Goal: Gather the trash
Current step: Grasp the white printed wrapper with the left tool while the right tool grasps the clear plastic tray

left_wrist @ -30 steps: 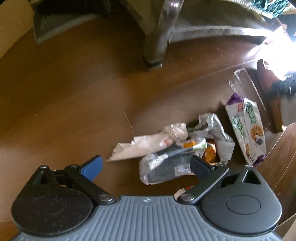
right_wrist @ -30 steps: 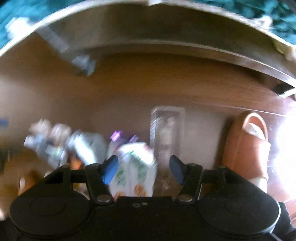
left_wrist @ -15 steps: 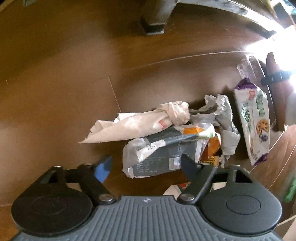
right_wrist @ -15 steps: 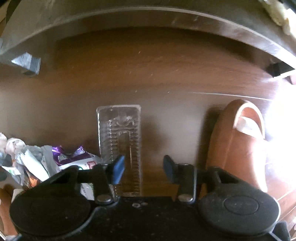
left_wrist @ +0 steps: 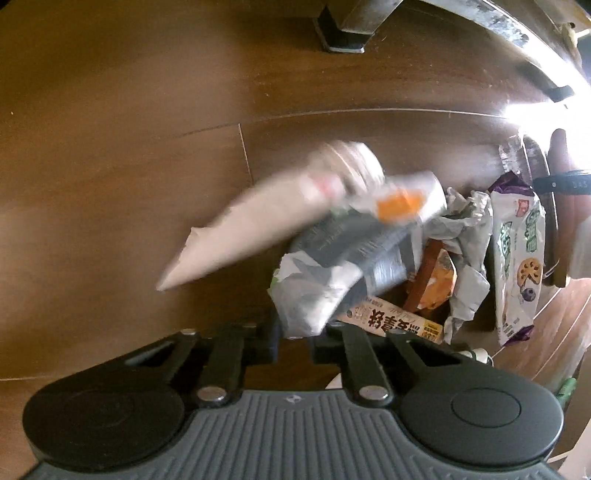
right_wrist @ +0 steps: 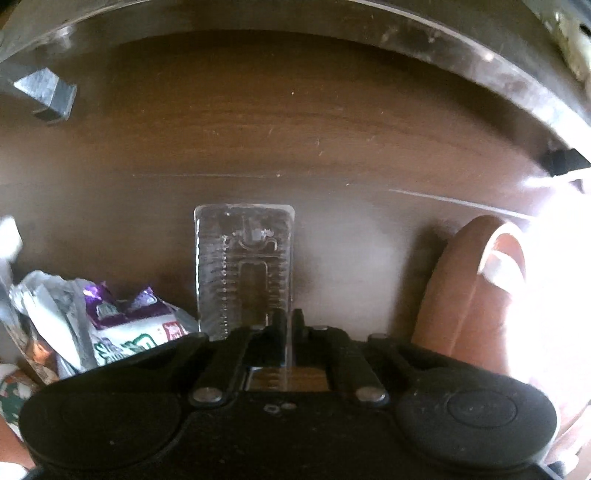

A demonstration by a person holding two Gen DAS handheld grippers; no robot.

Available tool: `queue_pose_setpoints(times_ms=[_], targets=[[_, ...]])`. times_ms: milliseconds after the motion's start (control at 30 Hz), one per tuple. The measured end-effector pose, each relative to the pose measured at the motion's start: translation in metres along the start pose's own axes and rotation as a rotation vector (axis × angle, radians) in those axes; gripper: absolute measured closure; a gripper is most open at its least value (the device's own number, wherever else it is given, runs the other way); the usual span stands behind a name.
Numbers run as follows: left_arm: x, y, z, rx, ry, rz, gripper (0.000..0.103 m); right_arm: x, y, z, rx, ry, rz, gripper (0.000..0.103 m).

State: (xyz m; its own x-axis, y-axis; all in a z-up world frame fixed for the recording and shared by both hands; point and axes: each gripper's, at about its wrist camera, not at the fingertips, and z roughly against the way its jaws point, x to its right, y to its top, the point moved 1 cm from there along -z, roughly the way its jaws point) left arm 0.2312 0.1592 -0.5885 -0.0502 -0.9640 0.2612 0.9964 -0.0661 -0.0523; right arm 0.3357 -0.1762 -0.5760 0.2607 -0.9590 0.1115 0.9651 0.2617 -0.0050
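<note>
My left gripper [left_wrist: 293, 341] is shut on a grey and white plastic wrapper [left_wrist: 332, 280]. The wrapper is lifted off the wooden floor [left_wrist: 129, 147], and a white paper cone [left_wrist: 251, 229] comes up with it, blurred. My right gripper [right_wrist: 290, 332] is shut on the near edge of a clear plastic blister tray [right_wrist: 243, 266] that lies on the floor. A white, green and purple cookie packet [left_wrist: 517, 258] lies at the right, also in the right wrist view [right_wrist: 129, 332]. An orange wrapper [left_wrist: 436, 284], a printed beige box [left_wrist: 391, 321] and crumpled grey foil [left_wrist: 465, 236] lie under the lifted wrapper.
A brown sandal [right_wrist: 469, 295] stands right of the blister tray, also at the right edge of the left view [left_wrist: 561, 177]. A metal furniture leg [left_wrist: 347, 26] and a curved frame bar [right_wrist: 443, 48] stand at the back.
Both grippers have closed. The left took hold of the grey wrapper and lifted it with the paper cone. The right closed on the blister tray's near edge.
</note>
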Motion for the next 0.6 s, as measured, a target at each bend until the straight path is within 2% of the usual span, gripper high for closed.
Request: queue_pose_setpoints(times_ms=[67,300,600], targets=[[0.005,-0.003,0.003,0.013,0.004,-0.008,0.095,-0.006,-0.001,0.006,0.017,-0.028,0.005,0.103],[0.015,-0.005,0.039,0.076,0.021,-0.053,0.096,-0.013,-0.01,0.048,0.097,-0.09,0.021,0.103],[0.019,-0.013,0.123,0.215,0.092,-0.077,0.095,-0.005,-0.025,0.161,0.225,-0.023,0.041,0.103]])
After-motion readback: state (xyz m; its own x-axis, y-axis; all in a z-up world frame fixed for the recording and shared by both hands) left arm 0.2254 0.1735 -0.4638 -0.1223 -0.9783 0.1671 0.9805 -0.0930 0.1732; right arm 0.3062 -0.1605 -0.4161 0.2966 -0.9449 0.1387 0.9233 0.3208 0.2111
